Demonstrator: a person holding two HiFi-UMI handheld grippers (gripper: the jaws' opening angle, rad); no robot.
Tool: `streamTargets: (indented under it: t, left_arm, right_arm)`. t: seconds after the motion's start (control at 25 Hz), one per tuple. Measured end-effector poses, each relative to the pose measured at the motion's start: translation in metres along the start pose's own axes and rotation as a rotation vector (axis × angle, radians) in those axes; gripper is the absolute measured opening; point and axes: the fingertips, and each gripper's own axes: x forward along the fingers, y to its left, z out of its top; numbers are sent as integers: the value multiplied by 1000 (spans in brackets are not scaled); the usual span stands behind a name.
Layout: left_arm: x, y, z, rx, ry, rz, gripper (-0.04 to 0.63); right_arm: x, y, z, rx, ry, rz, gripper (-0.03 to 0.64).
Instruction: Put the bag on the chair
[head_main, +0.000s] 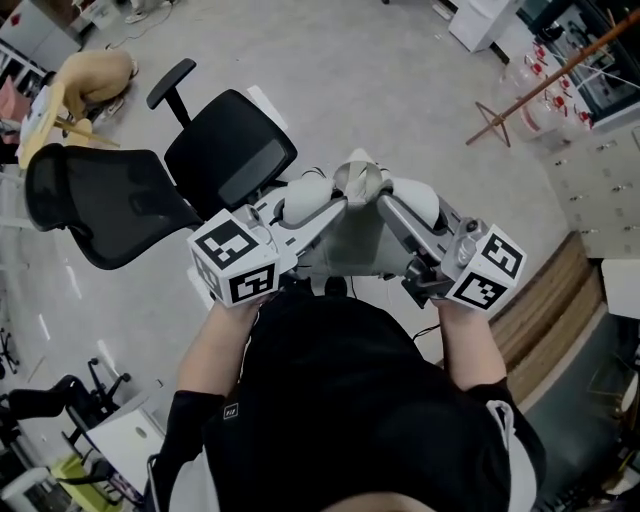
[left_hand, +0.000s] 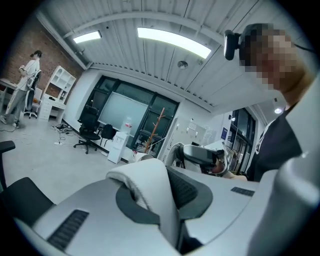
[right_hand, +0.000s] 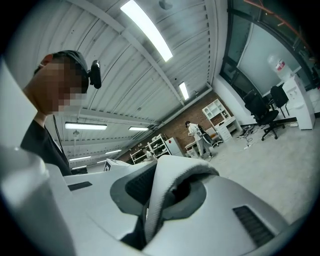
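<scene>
A pale grey bag (head_main: 352, 248) hangs in front of me by its two straps (head_main: 361, 180), just right of the black office chair (head_main: 229, 152). My left gripper (head_main: 332, 200) is shut on one strap (left_hand: 148, 186), which is pinched between its jaws (left_hand: 161, 202). My right gripper (head_main: 388, 198) is shut on the other strap (right_hand: 169, 186), folded between its jaws (right_hand: 159, 202). The chair's seat is bare, and its mesh backrest (head_main: 100, 208) leans to the left. The bag hangs clear of the seat.
A wooden coat stand (head_main: 541, 84) lies on the floor at the upper right, near a white drawer cabinet (head_main: 601, 188). A beige heap (head_main: 96, 76) sits at the upper left. A person (right_hand: 197, 138) stands far off by white shelves.
</scene>
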Motion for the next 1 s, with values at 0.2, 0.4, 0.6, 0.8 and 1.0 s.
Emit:
streamTargets:
  t: [0.2, 0.4, 0.6, 0.8, 1.0]
  left_arm:
    - [0, 29, 17, 29, 16, -69, 44]
    - [-20, 51, 52, 106, 2, -165, 43]
    - [-41, 60, 95, 215, -31, -242, 43]
    - [-52, 87, 132, 276, -53, -238, 43]
    - [-50, 109, 157, 271, -60, -254, 43]
  right_arm:
    - [26, -13, 14, -16, -25, -65, 47]
    - [59, -2, 38, -54, -74, -119, 48]
    - [88, 17, 67, -137, -139, -165, 48]
    - [125, 18, 96, -196, -142, -171, 48]
    - [153, 10, 133, -282, -149, -196, 48]
